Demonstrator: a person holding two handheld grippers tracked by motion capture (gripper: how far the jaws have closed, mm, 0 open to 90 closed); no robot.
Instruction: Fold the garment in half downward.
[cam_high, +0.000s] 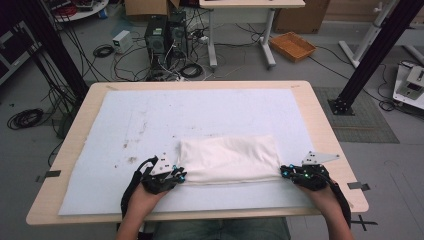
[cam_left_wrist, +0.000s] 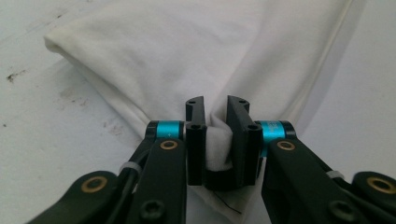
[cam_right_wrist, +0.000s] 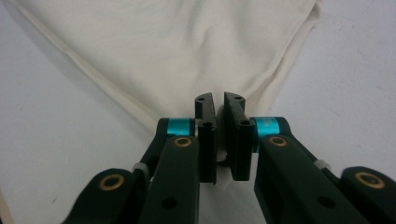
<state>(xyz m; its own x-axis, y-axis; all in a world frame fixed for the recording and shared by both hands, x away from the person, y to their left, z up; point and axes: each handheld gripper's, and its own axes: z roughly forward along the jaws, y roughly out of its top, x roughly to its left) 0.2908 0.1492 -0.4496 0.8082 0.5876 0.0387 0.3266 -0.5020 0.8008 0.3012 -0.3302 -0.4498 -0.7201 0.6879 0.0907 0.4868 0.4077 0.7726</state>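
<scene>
A folded white cloth lies on the pale mat near the table's front edge. My left gripper is shut on the cloth's near left corner; in the left gripper view the cloth bunches between the two black jaws of that gripper. My right gripper is shut on the near right corner. In the right gripper view the cloth spreads away from the right gripper, and a thin fold of it sits pinched between the jaws. Both hands rest low at the mat.
The pale mat covers most of the wooden table and carries dark stains left of the cloth. Beyond the table the floor holds computer towers, cables and an orange basket.
</scene>
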